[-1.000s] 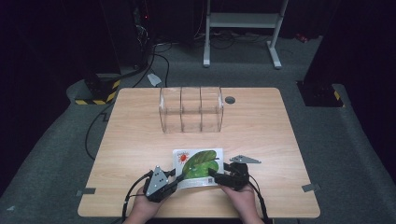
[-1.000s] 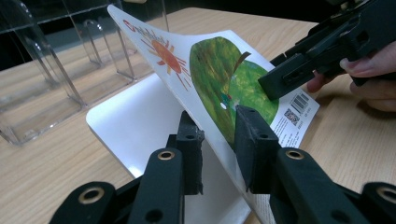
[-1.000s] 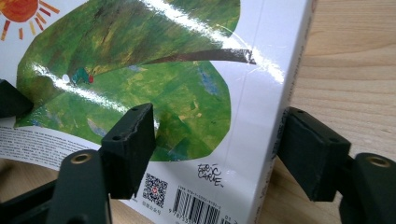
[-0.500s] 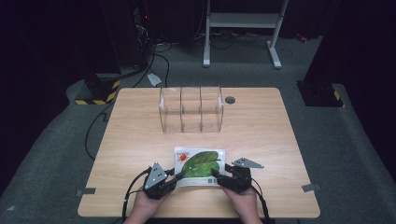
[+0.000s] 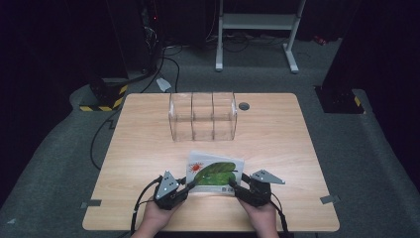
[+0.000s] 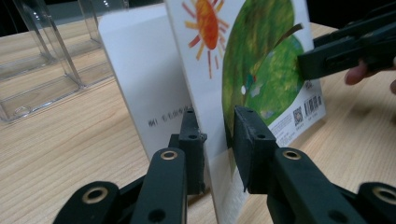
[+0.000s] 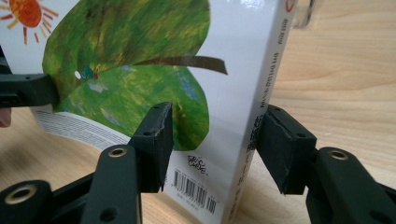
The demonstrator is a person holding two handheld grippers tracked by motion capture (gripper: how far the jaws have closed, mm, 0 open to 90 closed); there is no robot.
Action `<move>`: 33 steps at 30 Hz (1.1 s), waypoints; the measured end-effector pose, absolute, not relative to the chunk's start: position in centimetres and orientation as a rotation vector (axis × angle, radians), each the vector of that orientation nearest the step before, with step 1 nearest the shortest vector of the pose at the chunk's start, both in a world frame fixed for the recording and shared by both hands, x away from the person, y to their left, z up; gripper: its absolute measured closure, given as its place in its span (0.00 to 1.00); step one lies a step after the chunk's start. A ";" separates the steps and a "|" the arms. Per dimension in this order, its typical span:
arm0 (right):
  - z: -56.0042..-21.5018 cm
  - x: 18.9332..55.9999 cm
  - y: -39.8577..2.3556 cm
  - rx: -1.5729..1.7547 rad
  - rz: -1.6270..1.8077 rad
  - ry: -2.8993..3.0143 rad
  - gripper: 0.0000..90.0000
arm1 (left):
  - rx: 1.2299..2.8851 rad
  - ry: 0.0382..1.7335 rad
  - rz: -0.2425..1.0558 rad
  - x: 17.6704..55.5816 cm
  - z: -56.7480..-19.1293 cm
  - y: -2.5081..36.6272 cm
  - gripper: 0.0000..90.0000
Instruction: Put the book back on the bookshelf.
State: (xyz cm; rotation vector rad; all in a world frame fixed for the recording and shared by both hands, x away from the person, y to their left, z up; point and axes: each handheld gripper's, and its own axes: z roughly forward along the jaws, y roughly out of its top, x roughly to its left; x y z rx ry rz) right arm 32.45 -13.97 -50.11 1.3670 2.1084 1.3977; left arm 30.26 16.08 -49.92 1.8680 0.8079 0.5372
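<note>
green leaf book on the wooden bench: left gripper pinches its cover, right gripper has just been closing around its spine.

1. A picture book is lying on the table, near its front edge and about midway across.
2. A clear three-compartment organizer is standing behind the book, well apart from it, toward the table's far edge.
3. A small round disc is sitting on the table just right of the organizer.
4. The left gripper is sitting at the book's front left corner; the right gripper is sitting at its front right corner.
5. A metal stand is standing on the floor beyond the table.
</note>
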 end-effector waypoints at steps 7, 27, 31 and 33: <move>-49.8 32.0 -14.2 1.335 1.391 2.075 0.54 | 1.890 0.816 0.555 30.5 -50.2 15.8 0.83; -49.7 30.5 -14.5 1.249 1.388 2.092 0.52 | 1.952 0.811 0.545 30.8 -51.3 15.9 0.77; -49.5 30.3 -14.6 1.225 1.406 2.099 0.48 | 1.959 0.819 0.544 30.8 -51.4 15.9 0.74; -49.3 30.3 -14.7 1.205 1.422 2.101 0.46 | 1.957 0.828 0.540 30.8 -51.5 15.9 0.73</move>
